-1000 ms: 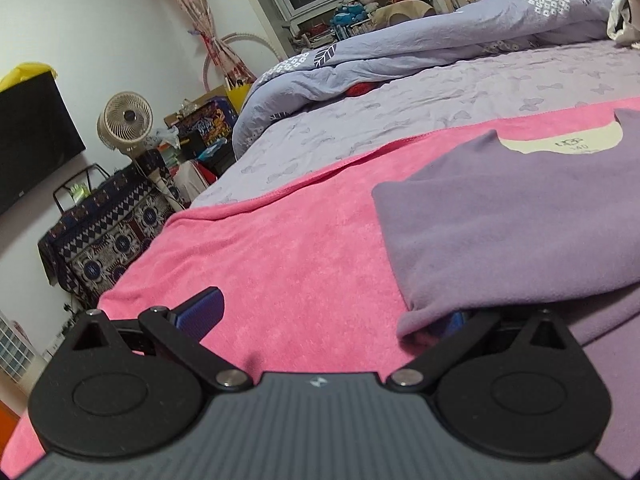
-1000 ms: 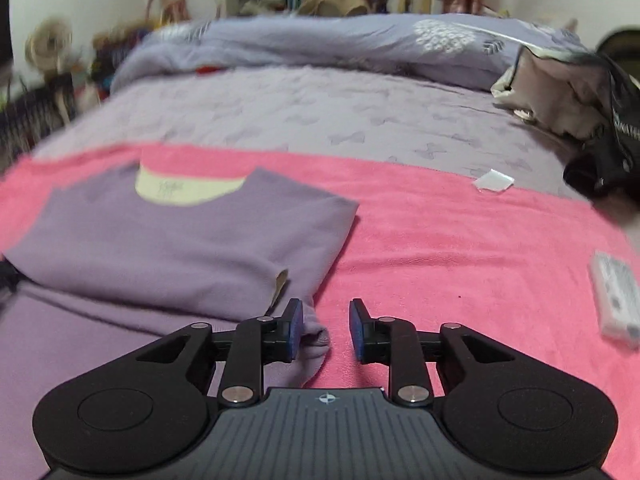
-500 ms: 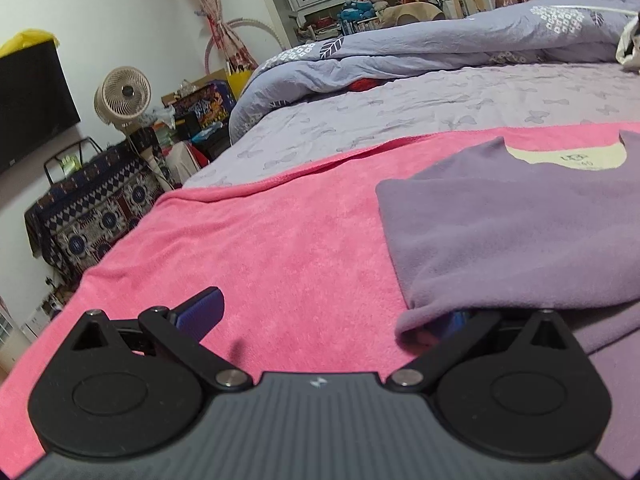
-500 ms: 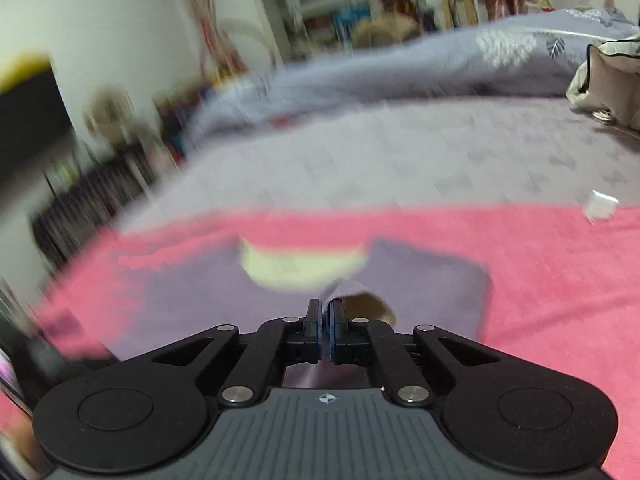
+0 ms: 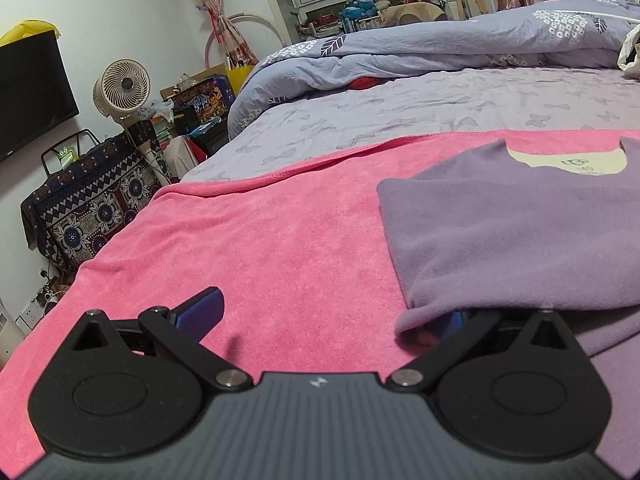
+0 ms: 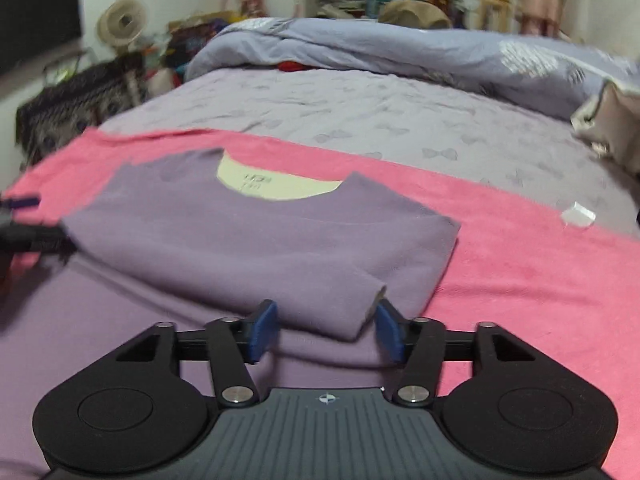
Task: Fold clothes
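Observation:
A purple long-sleeved top [image 6: 256, 236] lies collar-away on a pink towel [image 6: 520, 264], with a cream inner neck label [image 6: 276, 186] showing. A folded-in sleeve ends in a cuff [image 6: 360, 312] between the pads of my right gripper [image 6: 326, 328]. Its jaws are opening and do not press the cloth. In the left wrist view the top [image 5: 520, 232] fills the right side. My left gripper [image 5: 326, 316] stands wide open at the top's left edge, one finger [image 5: 200, 308] bare on the towel [image 5: 280, 240] and the other tucked under the folded edge. The left gripper's fingers [image 6: 24, 220] show blurred at the far left.
The towel covers a lilac bedsheet [image 6: 360, 112], with a bunched blue-grey duvet [image 6: 400, 52] behind. A small white scrap [image 6: 578, 216] and a bag [image 6: 616, 128] lie to the right. Left of the bed stand a fan [image 5: 122, 88], a patterned covered stand [image 5: 88, 208] and a wall screen [image 5: 32, 92].
My right gripper shut on the sleeve end, carried it leftward over the top, and has now spread its jaws with the cuff lying between them. The left gripper has stayed in place.

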